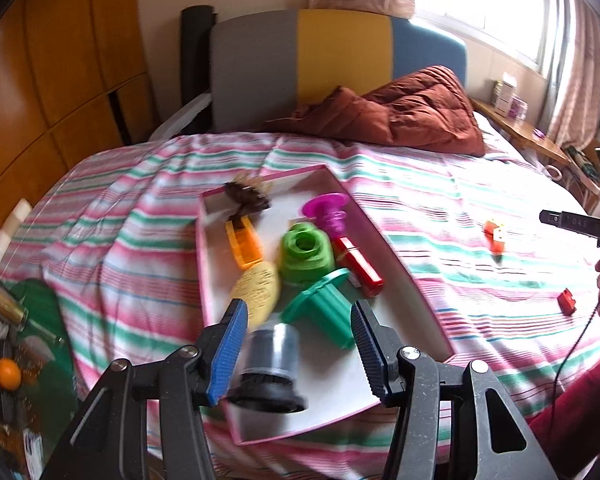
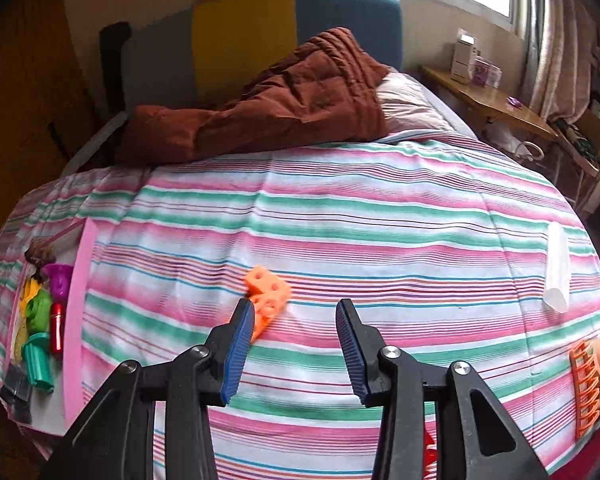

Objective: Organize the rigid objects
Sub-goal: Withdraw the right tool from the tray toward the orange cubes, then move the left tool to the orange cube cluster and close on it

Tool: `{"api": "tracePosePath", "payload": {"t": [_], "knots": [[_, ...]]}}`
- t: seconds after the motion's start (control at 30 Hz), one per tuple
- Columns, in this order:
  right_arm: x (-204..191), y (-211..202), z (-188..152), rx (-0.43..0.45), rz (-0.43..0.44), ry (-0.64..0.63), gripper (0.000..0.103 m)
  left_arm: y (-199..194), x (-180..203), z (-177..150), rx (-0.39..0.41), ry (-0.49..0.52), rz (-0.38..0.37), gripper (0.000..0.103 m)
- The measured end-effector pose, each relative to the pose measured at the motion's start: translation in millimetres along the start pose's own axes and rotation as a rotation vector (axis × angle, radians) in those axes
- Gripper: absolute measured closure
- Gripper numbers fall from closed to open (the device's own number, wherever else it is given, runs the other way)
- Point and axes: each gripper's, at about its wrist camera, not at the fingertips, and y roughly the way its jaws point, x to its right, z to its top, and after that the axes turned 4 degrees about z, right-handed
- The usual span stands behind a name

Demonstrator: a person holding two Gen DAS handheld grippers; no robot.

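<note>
A blurred grey jar point(image 1: 270, 364) lies between my left gripper's point(image 1: 298, 354) wide-open fingers, over the near end of the pink tray point(image 1: 404, 276); I cannot tell whether either pad touches it. Beyond it in the tray lie a teal piece point(image 1: 326, 306), a yellow oval point(image 1: 258, 290), a green ring point(image 1: 305, 254), a red tube point(image 1: 360, 266), a purple funnel point(image 1: 329, 210), an orange clip point(image 1: 244, 246) and a brown pinecone point(image 1: 247, 196).

My right gripper point(image 2: 296, 344) is also wide open and empty above the striped sheet point(image 2: 340, 216), with the orange block point(image 2: 266, 294) just past its left fingertip. Only the right view shows a white tube point(image 2: 558, 268) and an orange rack point(image 2: 586, 388) at the sheet's right edge. Only the left view shows the small red brick point(image 1: 567, 301) lying clear of the block.
</note>
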Motion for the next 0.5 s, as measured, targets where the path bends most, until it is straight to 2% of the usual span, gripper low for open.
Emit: {"api": "tracePosePath", "payload": {"t": [0.1,0.2,0.23,0.33,0.5], "knots": [[38.1,3.4,-2.6,0.017,-0.047,0.123,0.061,3.7,19.3,7.3,-0.007,0.033,-0.035,0.048],[70.4,6.5,-5.3,0.001,-0.062,0.284,0.061,8.6,43.5,14.6,-0.012,0.076,-0.072,0.048],[78.1,3.8,-5.1,0.020,-0.059,0.321,0.061,11.0,52.2,17.3,-0.015,0.088,-0.089,0.048],[92.0,-5.8,-5.3,0.065,-0.068,0.388,0.061,19.9,84.1,23.6,-0.023,0.142,-0.133,0.048],[101.3,-9.3,-6.1,0.073,-0.041,0.444,0.061,41.5,137.4,32.9,-0.054,0.226,-0.199,0.048]]}}
